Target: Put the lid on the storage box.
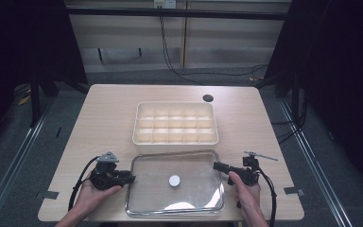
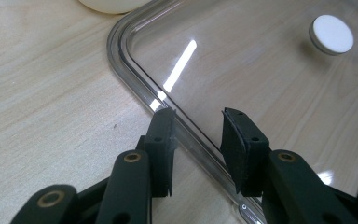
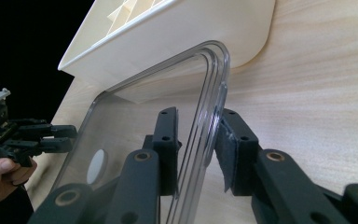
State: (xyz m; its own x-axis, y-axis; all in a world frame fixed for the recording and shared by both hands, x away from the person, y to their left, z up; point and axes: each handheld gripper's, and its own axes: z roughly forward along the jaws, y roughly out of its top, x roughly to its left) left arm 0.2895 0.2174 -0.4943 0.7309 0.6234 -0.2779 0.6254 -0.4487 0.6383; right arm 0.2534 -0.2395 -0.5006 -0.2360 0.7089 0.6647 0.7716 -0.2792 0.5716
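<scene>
1. The clear lid (image 1: 176,183) lies flat on the tabletop (image 1: 108,118), between the two hand-held grippers, its white knob (image 1: 174,180) at the centre.
2. The left hand-held gripper (image 2: 196,140) straddles the lid's near left rim, jaws slightly apart; whether the pads press on it cannot be told.
3. The right hand-held gripper (image 3: 196,149) pinches the lid's right rim between its pads.
4. Beyond both, the cream compartment tray (image 1: 175,124) sits just behind the lid.

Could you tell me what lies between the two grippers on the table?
The clear lid with its white knob spans that stretch, each edge between a gripper's jaws; the high view shows it.
</scene>
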